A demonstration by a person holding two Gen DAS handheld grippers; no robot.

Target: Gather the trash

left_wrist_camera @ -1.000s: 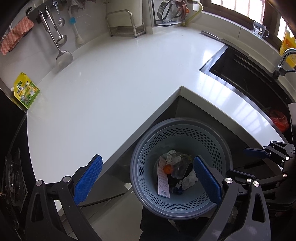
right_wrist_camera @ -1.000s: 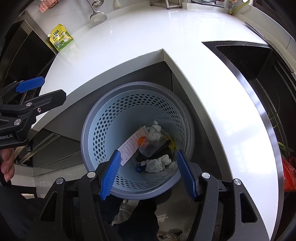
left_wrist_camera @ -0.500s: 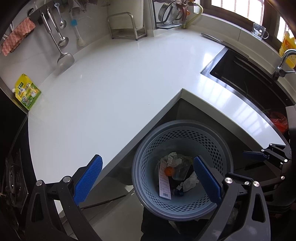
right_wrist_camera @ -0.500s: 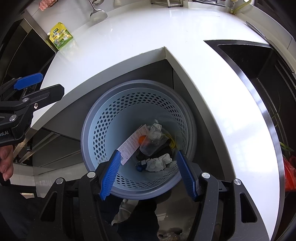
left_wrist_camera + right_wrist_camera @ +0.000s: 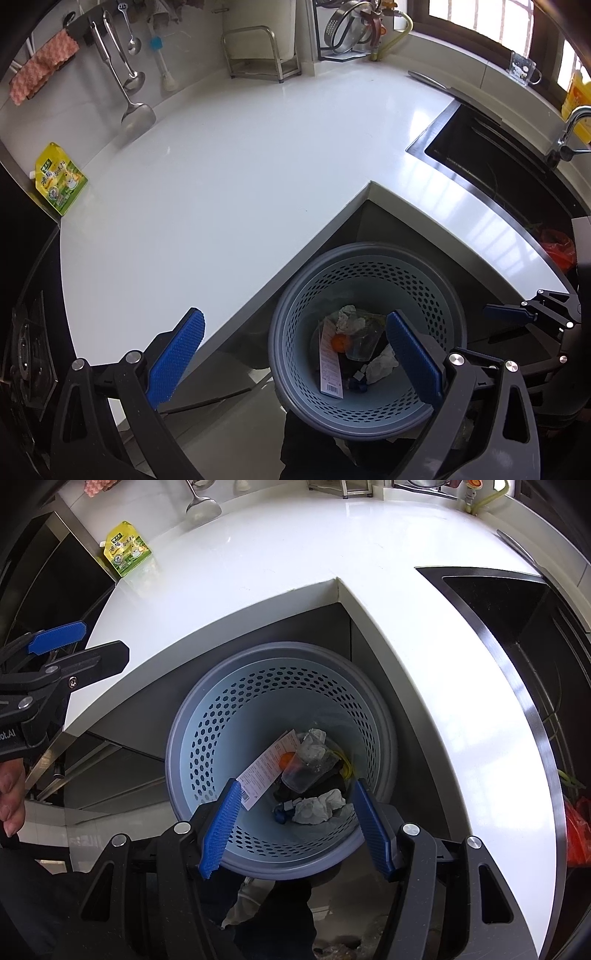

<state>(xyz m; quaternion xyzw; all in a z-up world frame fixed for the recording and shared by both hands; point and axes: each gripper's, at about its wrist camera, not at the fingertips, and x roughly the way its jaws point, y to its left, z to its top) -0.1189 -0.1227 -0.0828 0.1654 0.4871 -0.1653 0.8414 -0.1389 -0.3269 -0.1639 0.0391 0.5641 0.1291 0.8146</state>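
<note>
Both grippers hover above the perforated blue-grey trash basket point(image 5: 192, 746), which sits on the floor in the inside corner of the white counter point(image 5: 240, 177). Left hand-held gripper point(image 5: 295, 360) released, jaws wide apart, nothing between the pads. Right hand-held gripper point(image 5: 295, 829) also released, empty. Trash lies in the basket bottom: a clear plastic cup point(image 5: 306, 768), crumpled tissue point(image 5: 317, 806), a paper receipt point(image 5: 266, 771), something orange point(image 5: 340, 342). A yellow-green pouch point(image 5: 59, 181) lies at the counter's left end.
</note>
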